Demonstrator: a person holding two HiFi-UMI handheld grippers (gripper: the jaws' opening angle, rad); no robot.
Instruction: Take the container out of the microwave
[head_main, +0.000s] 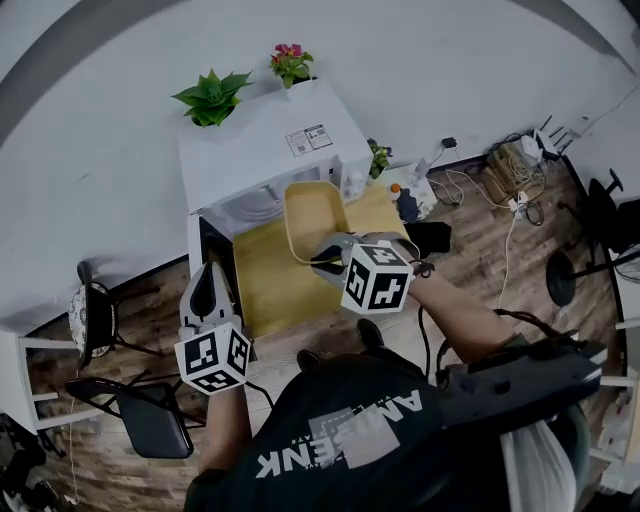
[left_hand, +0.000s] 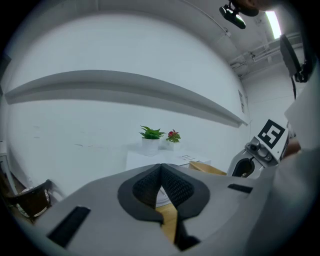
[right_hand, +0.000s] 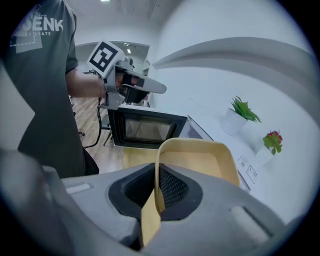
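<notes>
Clamped narrow on the yellow container's (head_main: 312, 215) near rim for purchase, the right gripper (right_hand: 157, 187) holds it outside the microwave (head_main: 265, 150), at six o'clock; the left gripper (left_hand: 161, 186), closed and empty, flanks the door (head_main: 214, 246) at eight o'clock.

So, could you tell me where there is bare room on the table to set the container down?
The bare wooden table in front of the microwave is free, between its open door and the right gripper holding the container. The right back corner is crowded with bottles.
</notes>
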